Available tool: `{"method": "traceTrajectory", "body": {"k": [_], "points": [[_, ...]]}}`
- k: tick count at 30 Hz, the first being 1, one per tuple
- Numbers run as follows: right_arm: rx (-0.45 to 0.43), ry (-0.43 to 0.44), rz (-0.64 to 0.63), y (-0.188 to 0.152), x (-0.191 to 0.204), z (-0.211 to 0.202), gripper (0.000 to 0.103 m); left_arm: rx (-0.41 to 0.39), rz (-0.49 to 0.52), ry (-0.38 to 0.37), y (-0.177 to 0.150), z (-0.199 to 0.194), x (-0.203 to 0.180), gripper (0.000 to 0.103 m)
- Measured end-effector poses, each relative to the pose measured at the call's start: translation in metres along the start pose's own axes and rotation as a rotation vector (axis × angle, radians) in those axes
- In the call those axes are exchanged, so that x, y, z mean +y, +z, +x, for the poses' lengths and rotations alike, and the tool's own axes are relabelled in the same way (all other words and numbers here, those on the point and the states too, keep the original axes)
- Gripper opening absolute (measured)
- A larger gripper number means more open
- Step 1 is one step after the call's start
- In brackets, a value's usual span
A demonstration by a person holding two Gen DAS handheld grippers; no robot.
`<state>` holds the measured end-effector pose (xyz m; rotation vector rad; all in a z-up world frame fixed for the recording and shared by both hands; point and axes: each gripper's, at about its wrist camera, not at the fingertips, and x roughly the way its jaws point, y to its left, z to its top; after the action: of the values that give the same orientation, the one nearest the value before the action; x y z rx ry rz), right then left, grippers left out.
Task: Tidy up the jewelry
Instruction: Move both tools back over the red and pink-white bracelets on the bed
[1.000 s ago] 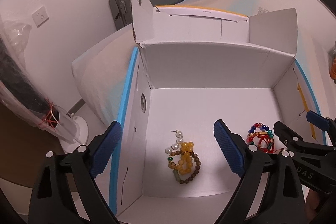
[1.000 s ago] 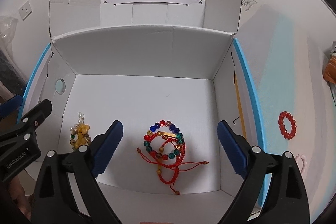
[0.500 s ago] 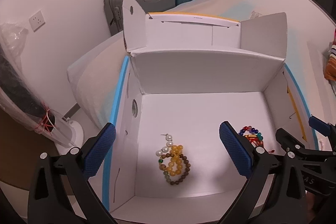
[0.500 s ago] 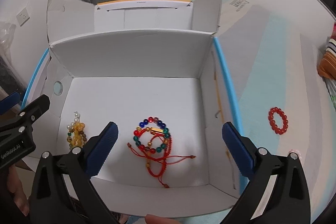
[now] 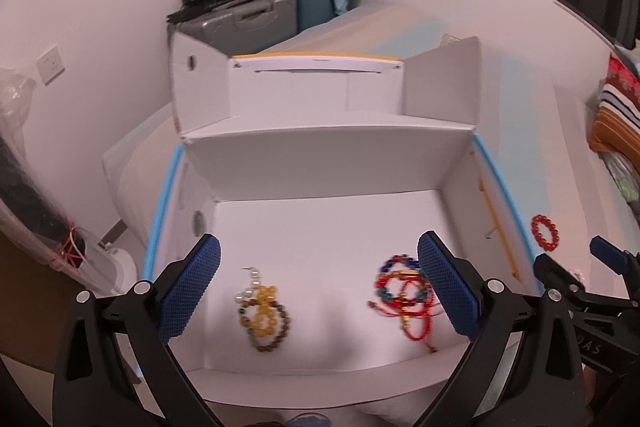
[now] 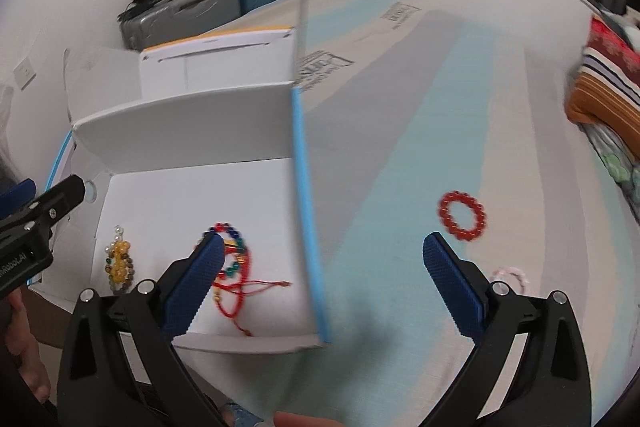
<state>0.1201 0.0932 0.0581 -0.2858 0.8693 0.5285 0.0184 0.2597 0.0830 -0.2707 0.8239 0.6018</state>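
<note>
Left wrist view showed the left tool point(image 5: 318, 287) spread wide and empty above the open white box point(image 5: 328, 163), its jaws having just been opening with nothing between them. On the box floor lay a yellow-and-brown bead cluster point(image 5: 264, 311) and, to its right, a tangle of red cord and coloured beads point(image 5: 404, 297). The right tool point(image 6: 320, 281) was likewise wide and empty, straddling the box's blue-edged side wall point(image 6: 306, 227). A red bead bracelet point(image 6: 462, 215) lay outside on the striped bed cover point(image 6: 400, 131), beside a pale pink bracelet point(image 6: 514, 274).
</note>
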Motion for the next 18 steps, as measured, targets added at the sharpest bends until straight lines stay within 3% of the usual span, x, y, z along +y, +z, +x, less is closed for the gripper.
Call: {"method": "traceTrajectory", "body": {"k": [10, 18], "points": [[0.018, -0.029, 0.131, -0.013, -0.084, -0.011, 0.095, -0.027, 0.081, -0.080, 0.003, -0.013, -0.081, 0.097], [0.017, -0.067, 0.213, -0.028, -0.147, -0.018, 0.095, 0.010, 0.169, -0.152, 0.002, -0.003, -0.162, 0.097]]}}
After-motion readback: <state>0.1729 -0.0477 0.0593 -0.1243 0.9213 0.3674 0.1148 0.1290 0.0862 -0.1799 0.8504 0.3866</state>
